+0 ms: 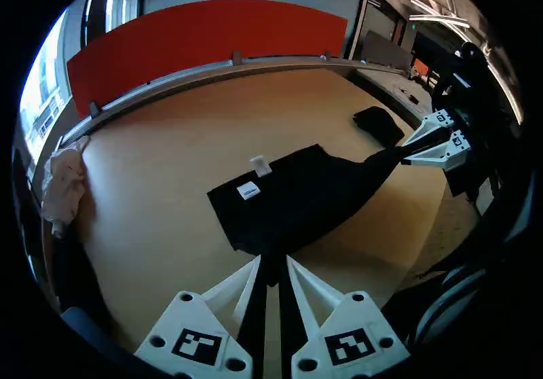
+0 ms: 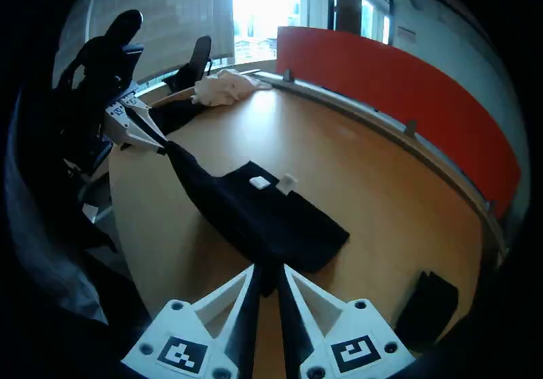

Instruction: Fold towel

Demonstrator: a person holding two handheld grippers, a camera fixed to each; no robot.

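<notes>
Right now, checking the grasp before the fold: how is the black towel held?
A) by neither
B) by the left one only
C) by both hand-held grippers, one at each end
C: the left hand-held gripper pinches one end of the black towel and the right hand-held gripper the other.

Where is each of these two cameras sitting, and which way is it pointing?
Left gripper view: rides on the left claw, looking forward across the wooden table toward the red divider; that claw pinches one end of the black towel.
Right gripper view: rides on the right claw, facing the bright windows; that claw pinches the towel's other end.
Shared: towel, table, divider, the pale cloth, and each shows the other claw farther off.
</notes>
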